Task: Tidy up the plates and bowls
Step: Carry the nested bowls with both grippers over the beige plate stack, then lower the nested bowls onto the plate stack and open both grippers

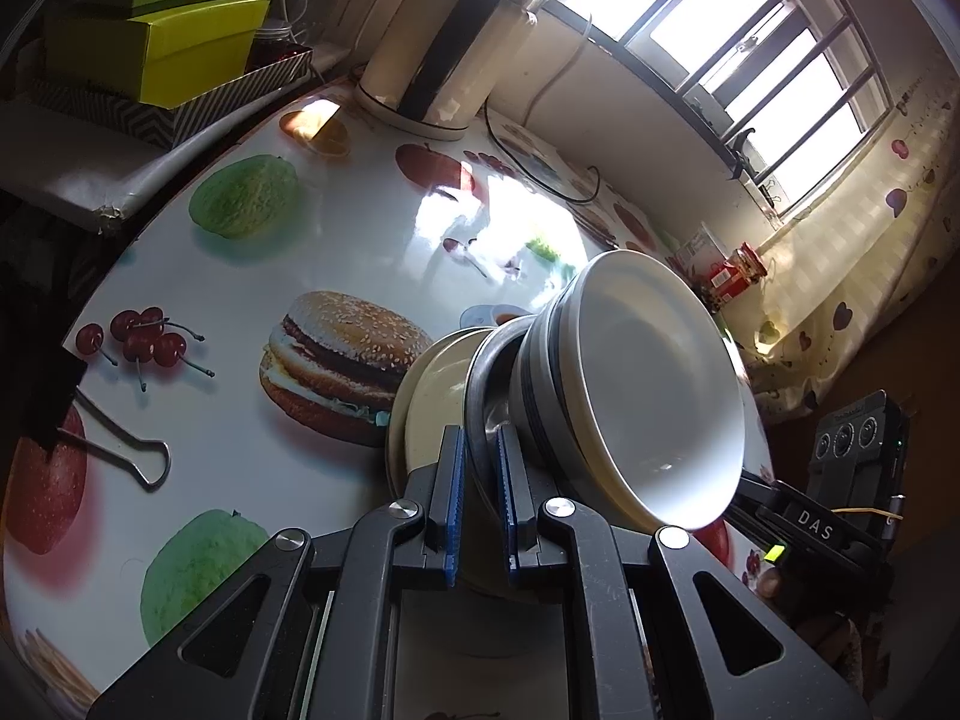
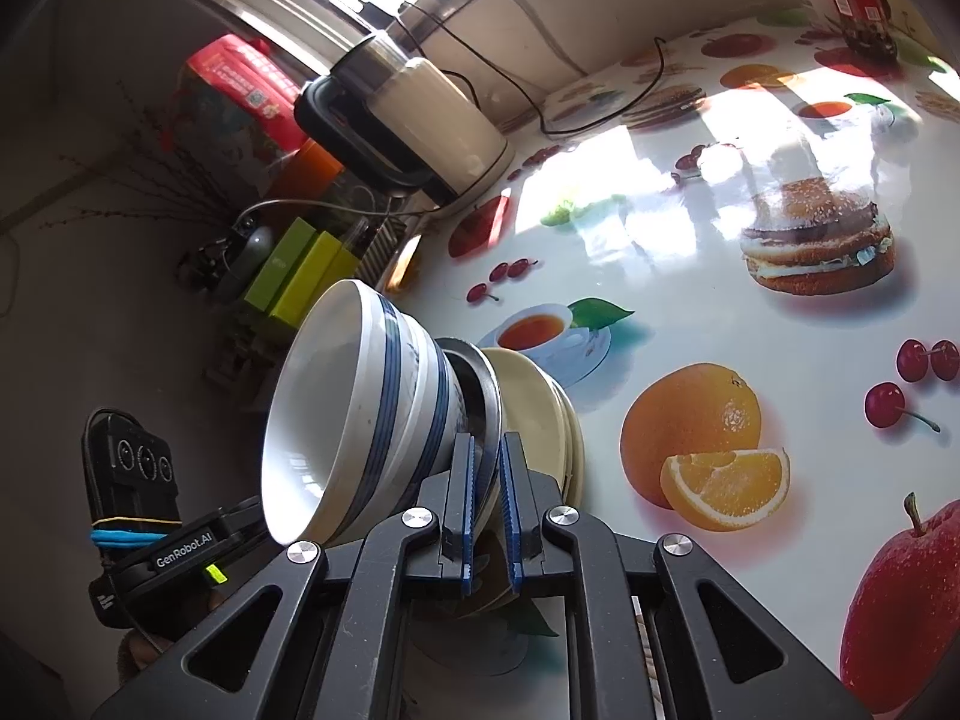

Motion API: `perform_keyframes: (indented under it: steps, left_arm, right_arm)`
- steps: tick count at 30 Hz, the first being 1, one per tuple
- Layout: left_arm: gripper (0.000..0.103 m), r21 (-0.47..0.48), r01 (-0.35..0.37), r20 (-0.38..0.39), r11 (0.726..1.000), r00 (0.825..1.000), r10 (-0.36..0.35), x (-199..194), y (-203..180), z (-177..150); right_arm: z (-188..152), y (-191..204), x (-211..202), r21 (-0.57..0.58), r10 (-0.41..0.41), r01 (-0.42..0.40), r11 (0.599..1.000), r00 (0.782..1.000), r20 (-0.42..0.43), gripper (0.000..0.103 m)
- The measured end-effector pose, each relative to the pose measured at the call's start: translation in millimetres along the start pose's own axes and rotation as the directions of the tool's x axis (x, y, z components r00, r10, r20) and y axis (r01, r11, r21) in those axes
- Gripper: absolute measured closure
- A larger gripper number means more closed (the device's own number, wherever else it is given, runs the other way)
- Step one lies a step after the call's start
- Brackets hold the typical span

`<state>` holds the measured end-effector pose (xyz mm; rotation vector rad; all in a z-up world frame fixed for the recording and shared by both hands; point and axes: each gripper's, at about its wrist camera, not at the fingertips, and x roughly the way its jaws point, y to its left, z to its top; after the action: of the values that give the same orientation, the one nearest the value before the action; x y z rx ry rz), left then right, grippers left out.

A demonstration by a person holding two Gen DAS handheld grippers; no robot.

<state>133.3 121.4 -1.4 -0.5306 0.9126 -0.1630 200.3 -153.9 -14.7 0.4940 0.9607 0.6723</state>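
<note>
Two white bowls with blue bands [image 2: 360,408] are nested on a steel plate [image 2: 483,387], which lies over cream plates [image 2: 540,402] on the fruit-print table [image 2: 690,312]. My right gripper [image 2: 486,456] is shut on the steel plate's rim. From the opposite side, my left gripper [image 1: 480,450] is shut on the same steel plate [image 1: 477,384], beside the bowls [image 1: 648,396] and cream plates [image 1: 429,402]. Whether the steel plate touches the cream plates, I cannot tell.
An electric kettle [image 1: 444,60] with a black cable [image 1: 540,180] stands at the table's back. Green boxes [image 1: 168,54] sit on a patterned box nearby. A binder clip [image 1: 120,450] lies on the table's left; a red jar [image 1: 738,270] stands by the curtain.
</note>
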Motion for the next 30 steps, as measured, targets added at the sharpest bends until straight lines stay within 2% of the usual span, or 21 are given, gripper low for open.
perform_keyframes:
  steps: [15, 20, 30]
  left_arm:
    - [0.092, 0.006, -0.015, 0.0, 1.0, 1.0, 0.015, -1, 2, -2]
    - [0.088, 0.025, -0.042, -0.001, 0.999, 0.999, 0.042, -4, 0, -3]
    - [0.082, 0.025, -0.047, 0.011, 0.999, 0.999, 0.047, -14, -3, -11]
  right_arm:
    - [2, 6, -8, -0.027, -0.027, 0.028, 0.999, 0.999, 0.021, 0.09]
    - [1, 6, -10, -0.029, -0.039, 0.04, 0.999, 0.999, 0.021, 0.086]
    - [-6, 12, -27, -0.059, -0.071, 0.073, 0.996, 0.997, 0.041, 0.074]
